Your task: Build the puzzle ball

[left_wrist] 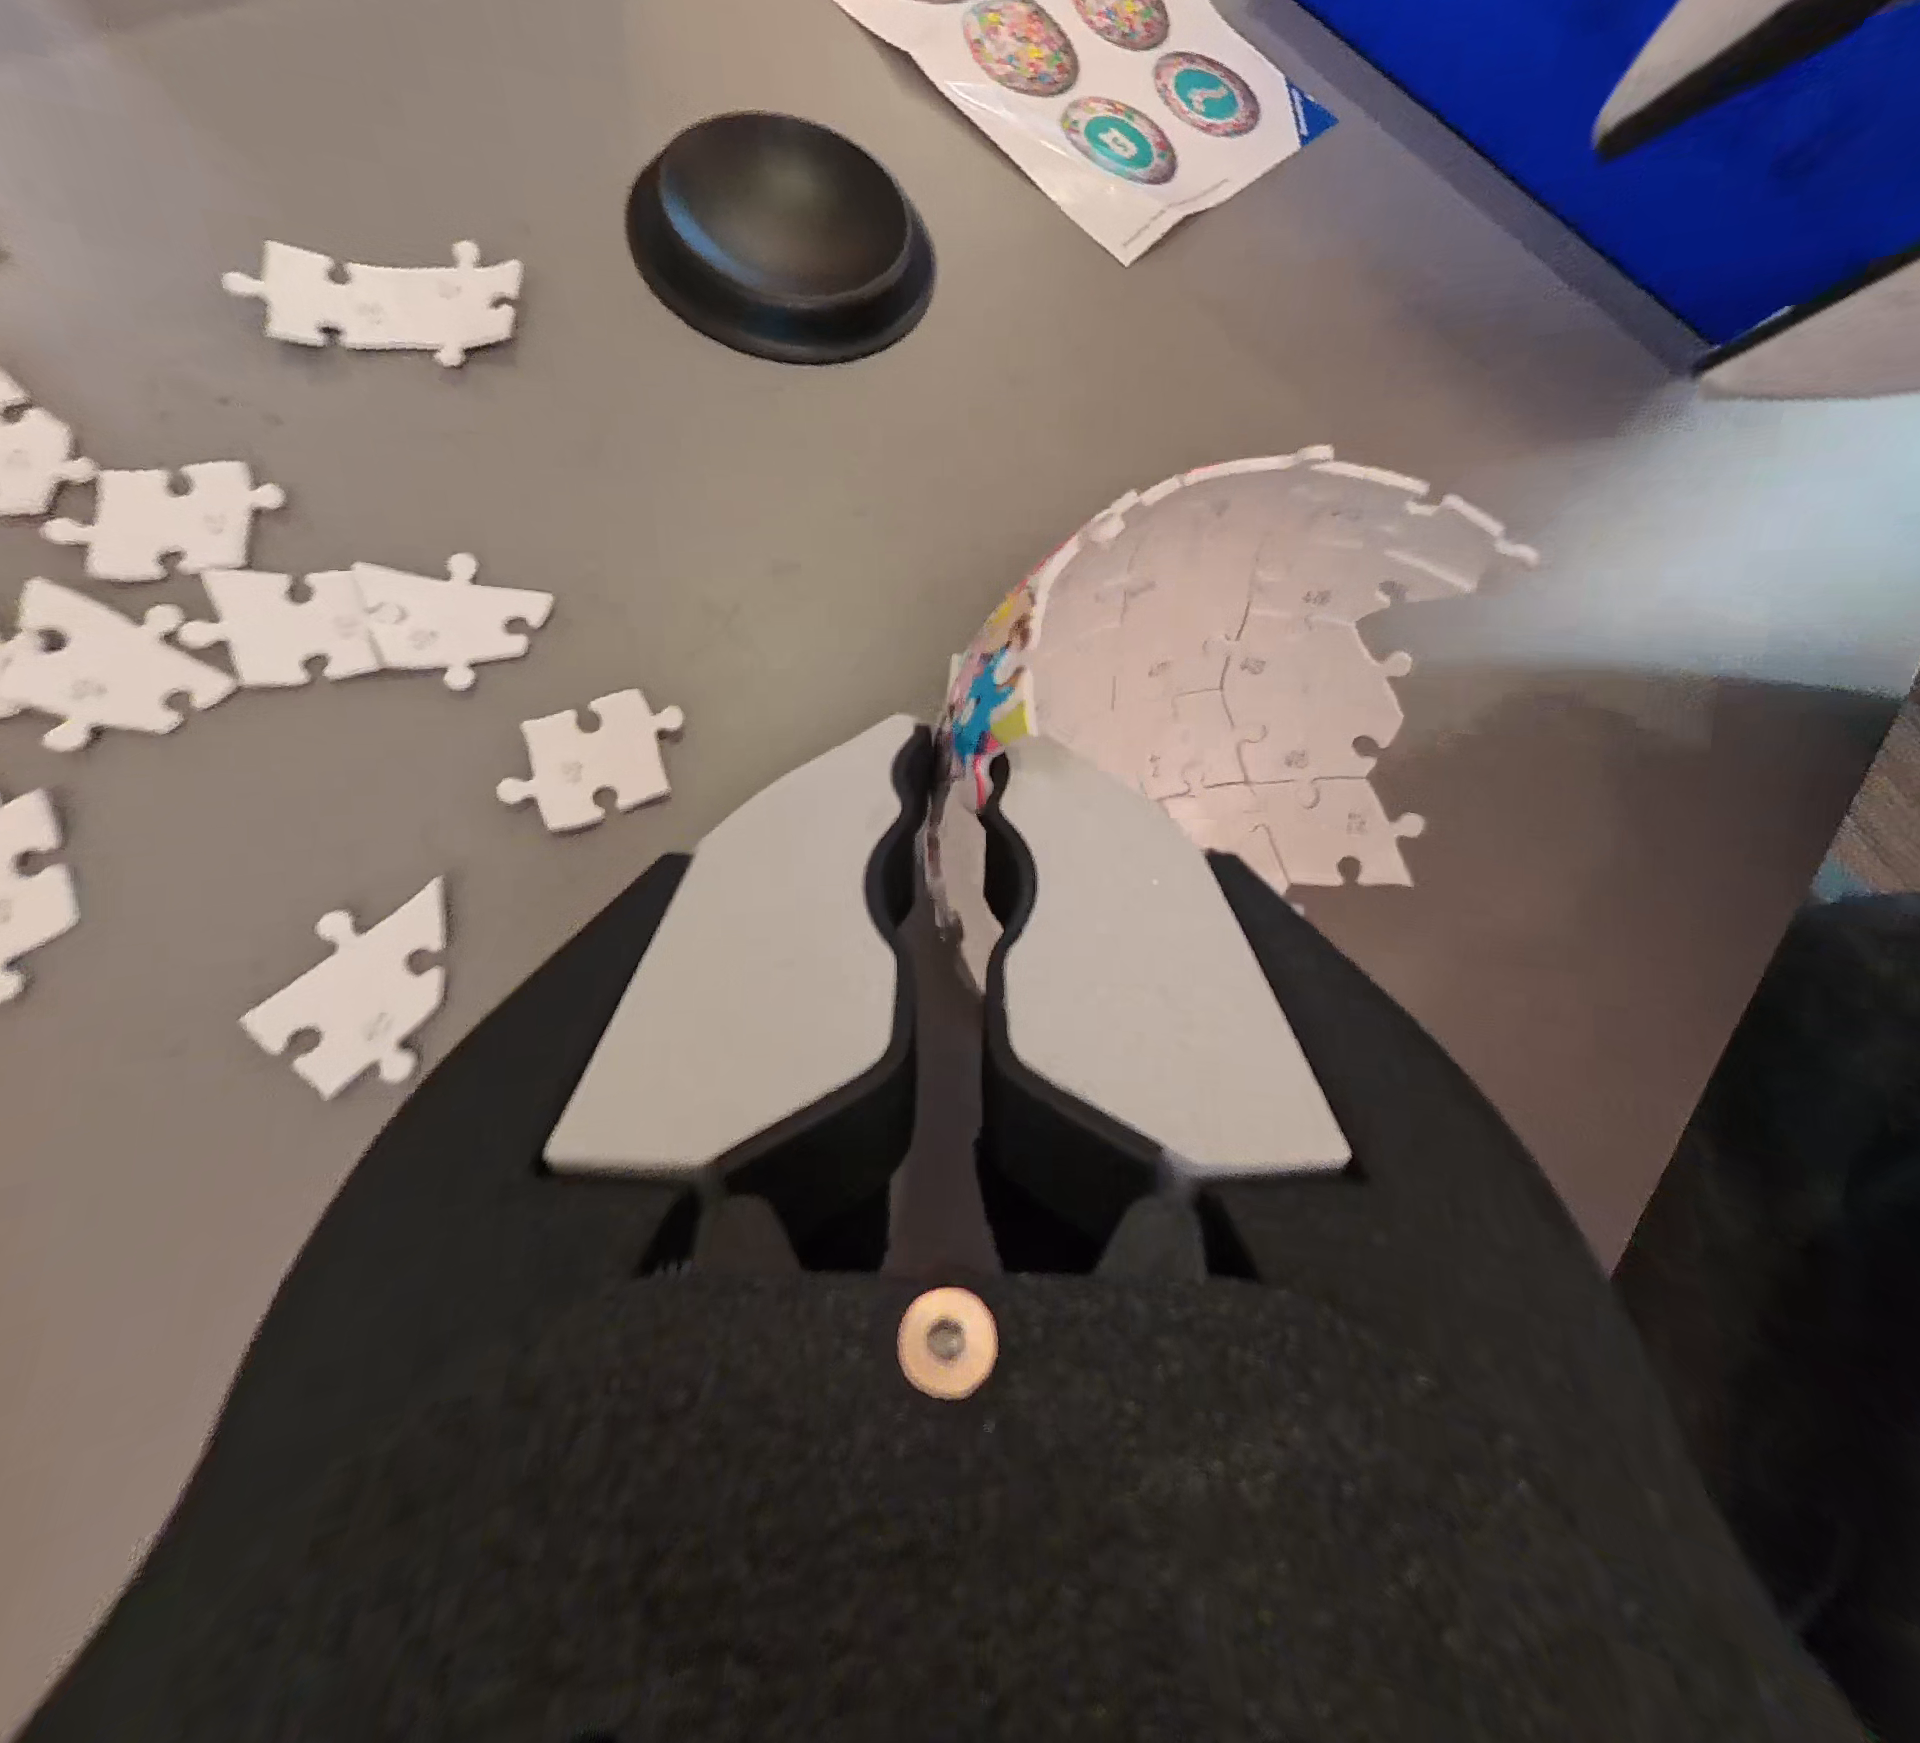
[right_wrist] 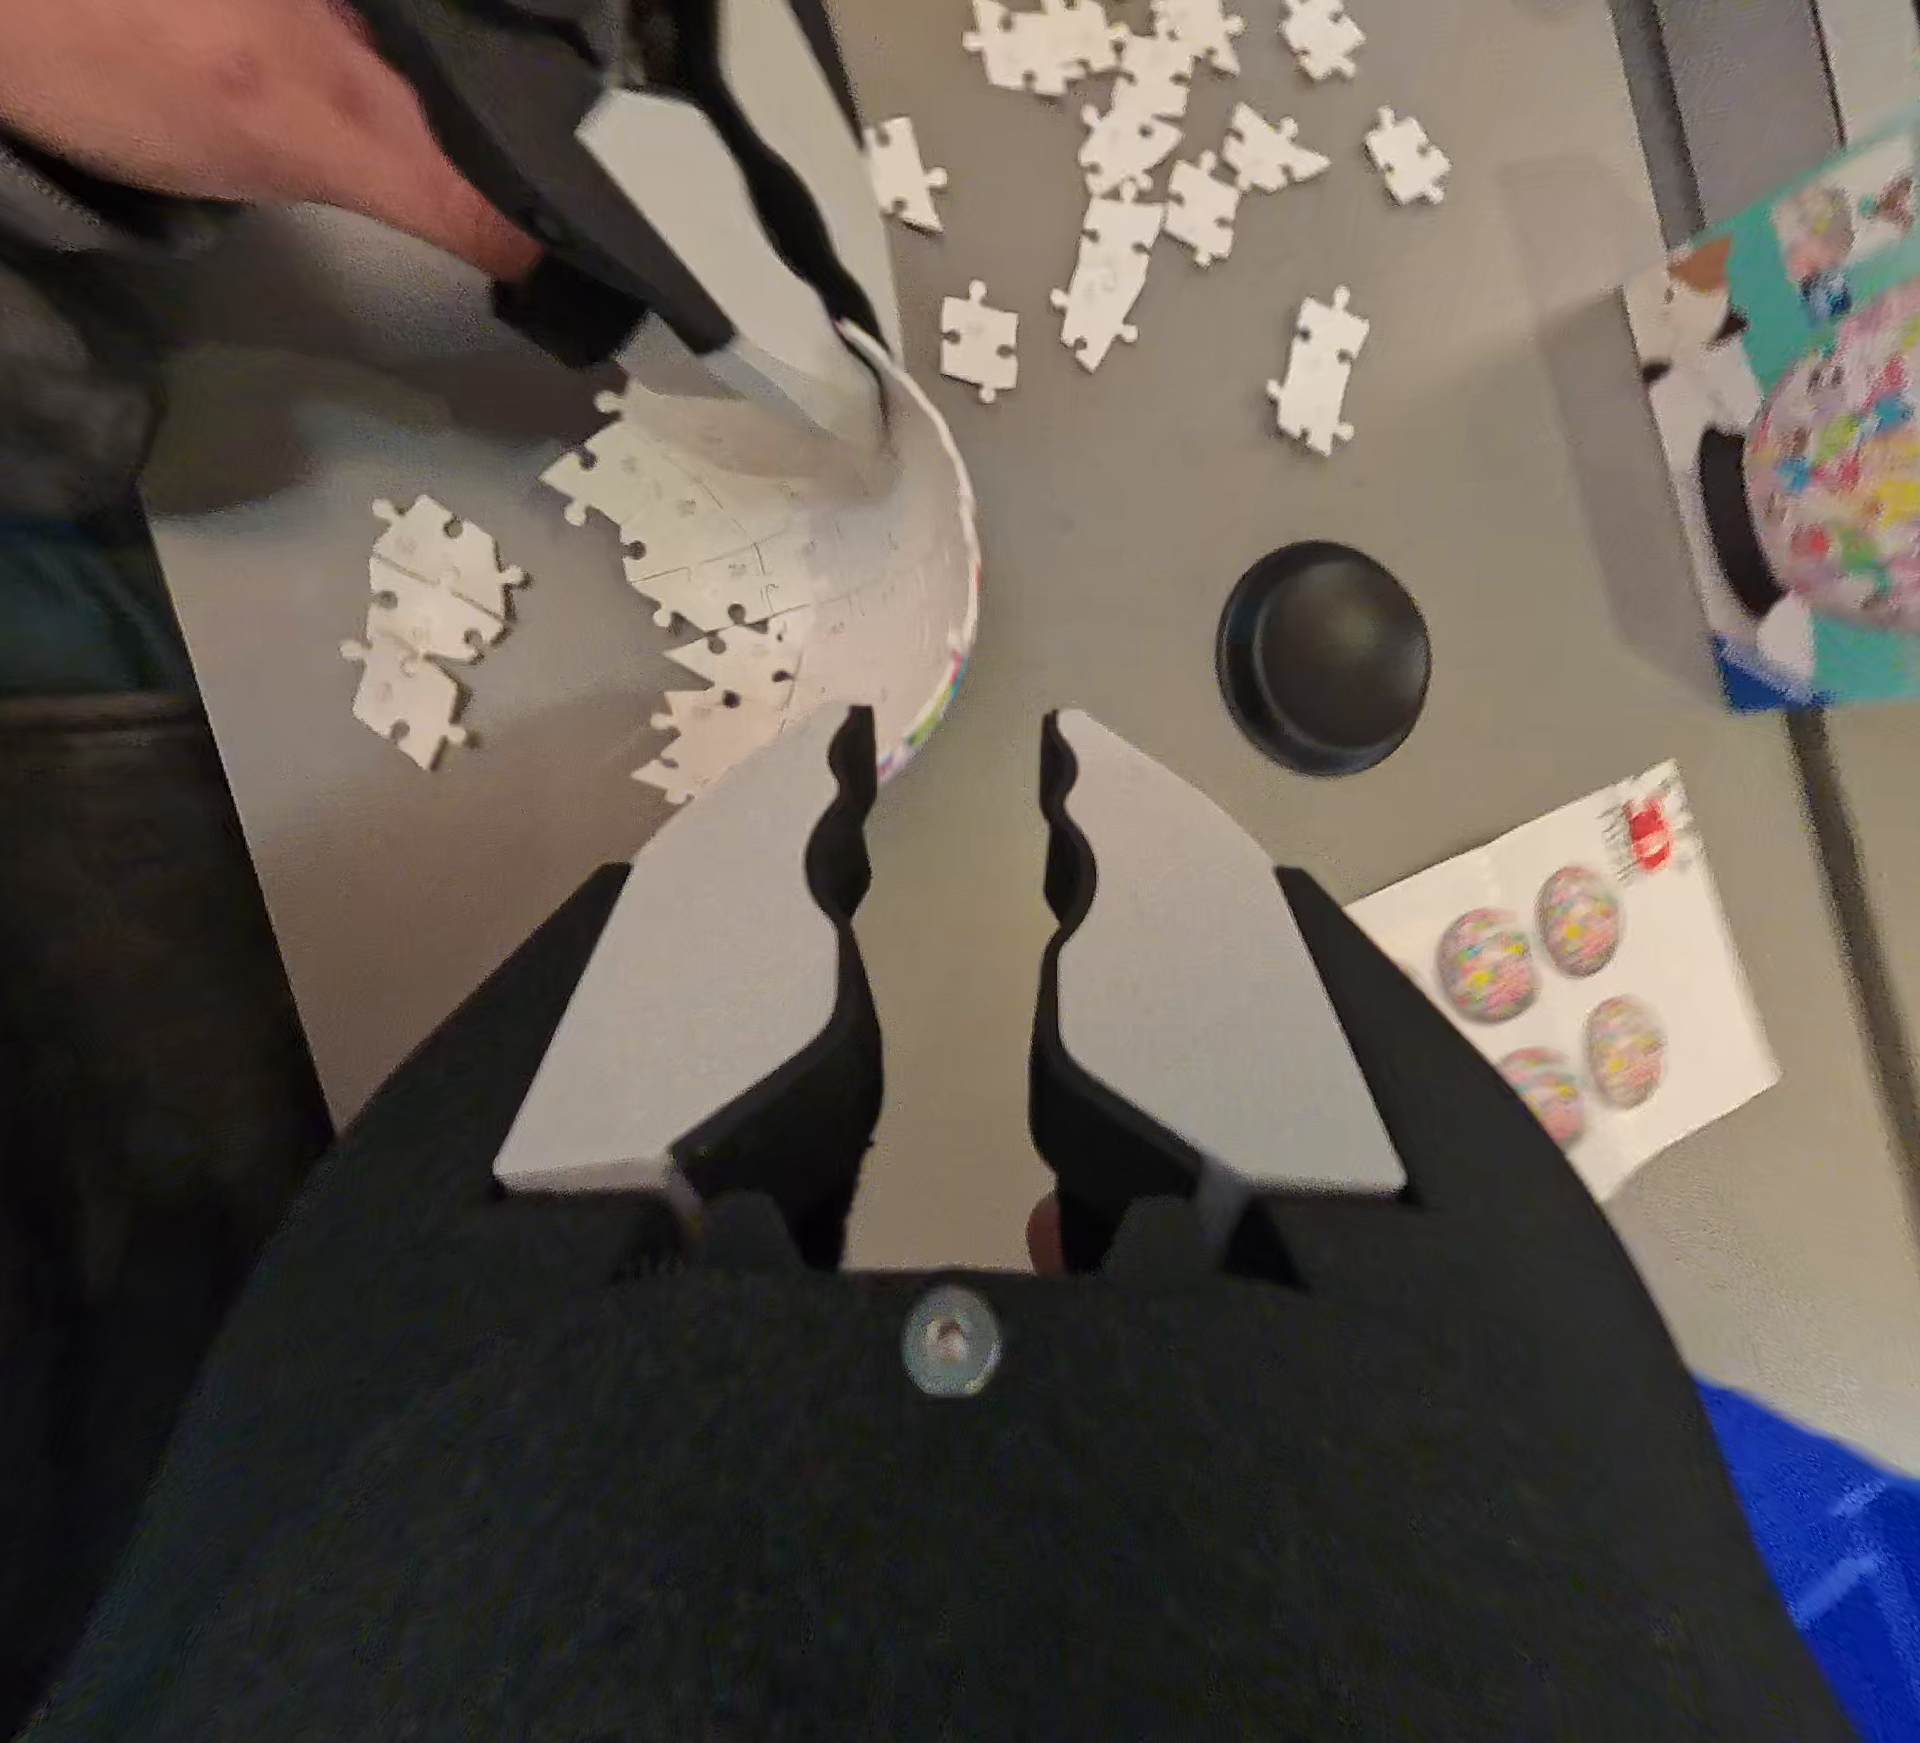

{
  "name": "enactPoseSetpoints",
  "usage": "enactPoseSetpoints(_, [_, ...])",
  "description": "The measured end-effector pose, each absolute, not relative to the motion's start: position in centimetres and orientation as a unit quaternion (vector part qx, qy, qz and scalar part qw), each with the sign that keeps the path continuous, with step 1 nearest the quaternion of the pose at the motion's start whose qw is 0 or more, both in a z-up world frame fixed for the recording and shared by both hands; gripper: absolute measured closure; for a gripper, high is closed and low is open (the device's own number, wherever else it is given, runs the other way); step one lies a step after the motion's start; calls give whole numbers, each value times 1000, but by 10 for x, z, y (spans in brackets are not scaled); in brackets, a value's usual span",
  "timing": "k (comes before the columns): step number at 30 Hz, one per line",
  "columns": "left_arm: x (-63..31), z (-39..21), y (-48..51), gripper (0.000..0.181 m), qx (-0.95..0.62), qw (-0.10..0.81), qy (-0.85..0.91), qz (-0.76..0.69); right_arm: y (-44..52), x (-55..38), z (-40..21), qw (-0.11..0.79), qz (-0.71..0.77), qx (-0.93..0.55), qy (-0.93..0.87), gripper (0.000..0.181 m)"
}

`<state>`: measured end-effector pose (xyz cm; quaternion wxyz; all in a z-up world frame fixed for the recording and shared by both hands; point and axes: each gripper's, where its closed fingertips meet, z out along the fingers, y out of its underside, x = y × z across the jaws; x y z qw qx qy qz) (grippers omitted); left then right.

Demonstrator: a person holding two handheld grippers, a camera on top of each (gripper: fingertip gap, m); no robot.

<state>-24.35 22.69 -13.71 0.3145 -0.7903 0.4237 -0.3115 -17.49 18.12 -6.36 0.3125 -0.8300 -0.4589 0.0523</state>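
Left wrist view, left to right. Loose white jigsaw pieces (left_wrist: 343,623), blank side up, are scattered on the grey counter (left_wrist: 675,488) from 8 to 10 o'clock. A round black plastic stand (left_wrist: 779,239) is seen at 11 o'clock, apart from the pieces. A folded white instruction sheet with printed ball pictures (left_wrist: 1039,20) lies at 12 o'clock. The left gripper (left_wrist: 951,758) is closed onto the rim of the partly built puzzle ball (left_wrist: 1247,654), a curved white shell with a colourful outer face; the shell extends toward 2 o'clock. A blue box (left_wrist: 1507,31) stands at 1 o'clock.

Right wrist view, left to right. A joined patch of white pieces (right_wrist: 426,623) lies at 9 o'clock. The puzzle ball shell (right_wrist: 831,571) is held at 11 o'clock, hollow side visible. The right gripper (right_wrist: 951,737) is apart, nothing between its fingers, just beside the shell's lower edge. The black stand is found at 2 o'clock. A printed puzzle carton (right_wrist: 1808,467) stands at 3 o'clock.
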Motion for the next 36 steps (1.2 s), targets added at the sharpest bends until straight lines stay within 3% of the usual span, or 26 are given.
enactPoseSetpoints(6, [-266, -127, 229, 171, -806, 360, 375, -283, 159, -193, -109, 365, 206, -860, -291, 135])
enactPoseSetpoints(12, [-273, -127, 223, 172, -809, 368, 368, -275, 155, -216, -152, 389, 183, -867, -253, 124])
enactPoseSetpoints(19, [-269, -122, 216, 169, -797, 379, 376, -282, 181, -216, -146, 418, 198, -859, -222, 157])
enactPoseSetpoints(30, [-264, -127, 208, 155, -786, 364, 418, -274, 205, -191, -122, 505, 62, -819, -265, 176])
enactPoseSetpoints(36, [-257, -136, 190, 149, -794, 320, 434, -282, 206, -181, -123, 514, 32, -815, -266, 176])
